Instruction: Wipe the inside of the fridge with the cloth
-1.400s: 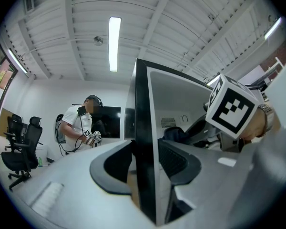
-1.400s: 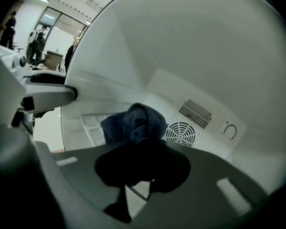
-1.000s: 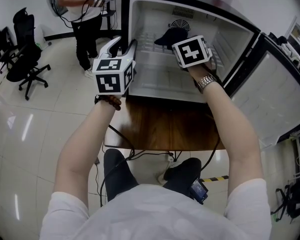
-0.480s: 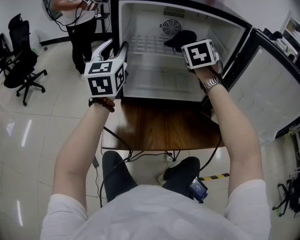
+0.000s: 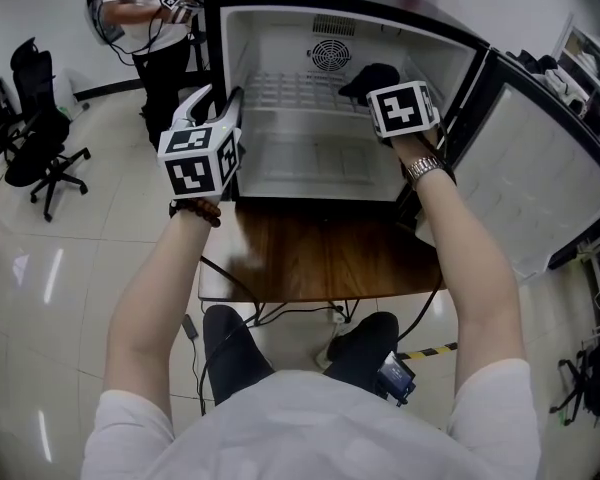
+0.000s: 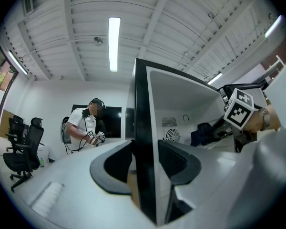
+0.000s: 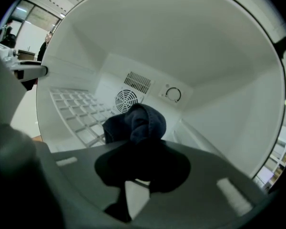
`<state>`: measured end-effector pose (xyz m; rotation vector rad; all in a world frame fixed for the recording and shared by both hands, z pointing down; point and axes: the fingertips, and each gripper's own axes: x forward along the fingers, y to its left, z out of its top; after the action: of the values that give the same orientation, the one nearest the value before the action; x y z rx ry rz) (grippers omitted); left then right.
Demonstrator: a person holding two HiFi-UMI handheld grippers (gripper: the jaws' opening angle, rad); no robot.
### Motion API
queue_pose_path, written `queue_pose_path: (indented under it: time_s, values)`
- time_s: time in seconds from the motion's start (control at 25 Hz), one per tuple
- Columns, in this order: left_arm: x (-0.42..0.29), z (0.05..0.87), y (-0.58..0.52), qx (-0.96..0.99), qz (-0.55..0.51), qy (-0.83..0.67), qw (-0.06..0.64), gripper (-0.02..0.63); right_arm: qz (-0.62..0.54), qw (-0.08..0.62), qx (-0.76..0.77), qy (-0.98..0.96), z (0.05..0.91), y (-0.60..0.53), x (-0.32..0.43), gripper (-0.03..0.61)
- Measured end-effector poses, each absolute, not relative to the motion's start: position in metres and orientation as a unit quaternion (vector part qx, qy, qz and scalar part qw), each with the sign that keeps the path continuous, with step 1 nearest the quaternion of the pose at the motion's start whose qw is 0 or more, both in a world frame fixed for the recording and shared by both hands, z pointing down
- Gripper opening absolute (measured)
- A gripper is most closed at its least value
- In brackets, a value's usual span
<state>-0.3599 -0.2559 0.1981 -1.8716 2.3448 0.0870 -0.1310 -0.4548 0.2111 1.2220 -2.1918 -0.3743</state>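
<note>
The small white fridge (image 5: 280, 173) stands open on a wooden table. My right gripper (image 5: 378, 88) reaches inside at the upper right, over the wire shelf (image 5: 290, 90). It is shut on a bunched dark blue cloth (image 5: 370, 74). In the right gripper view the cloth (image 7: 139, 122) bulges out past the jaws of the gripper (image 7: 142, 171), in front of the round fan grille (image 7: 126, 99). My left gripper (image 5: 220, 103) straddles the fridge's left side wall (image 6: 142, 128), closed on its black front edge (image 6: 145, 173).
The fridge door (image 5: 525, 183) hangs open to the right. A person (image 5: 145, 18) stands at the back left beside the fridge, and office chairs (image 5: 35, 138) sit further left. The table top (image 5: 320, 253) shows in front of the fridge.
My right gripper has carried the cloth to the right across the fridge interior, from in front of the fan toward the right wall. My left gripper has stayed on the side wall.
</note>
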Motion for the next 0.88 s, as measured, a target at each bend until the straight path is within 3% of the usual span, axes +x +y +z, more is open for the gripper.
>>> queue_pose_path:
  time_s: [0.4, 0.72, 0.88]
  values:
    - [-0.360, 0.199, -0.257, -0.620, 0.027, 0.781, 0.067, 0.149, -0.161, 0.263, 0.439, -0.844, 0.199, -0.454, -0.145, 0.063]
    - [-0.356, 0.196, -0.246, -0.610, 0.011, 0.787, 0.089, 0.132, -0.164, 0.154, 0.434, -0.873, 0.178, -0.440, -0.141, 0.063]
    - [-0.345, 0.184, -0.230, -0.596, 0.010, 0.793, 0.124, 0.153, -0.168, 0.121, 0.403, -0.891, 0.174, -0.431, -0.148, 0.063]
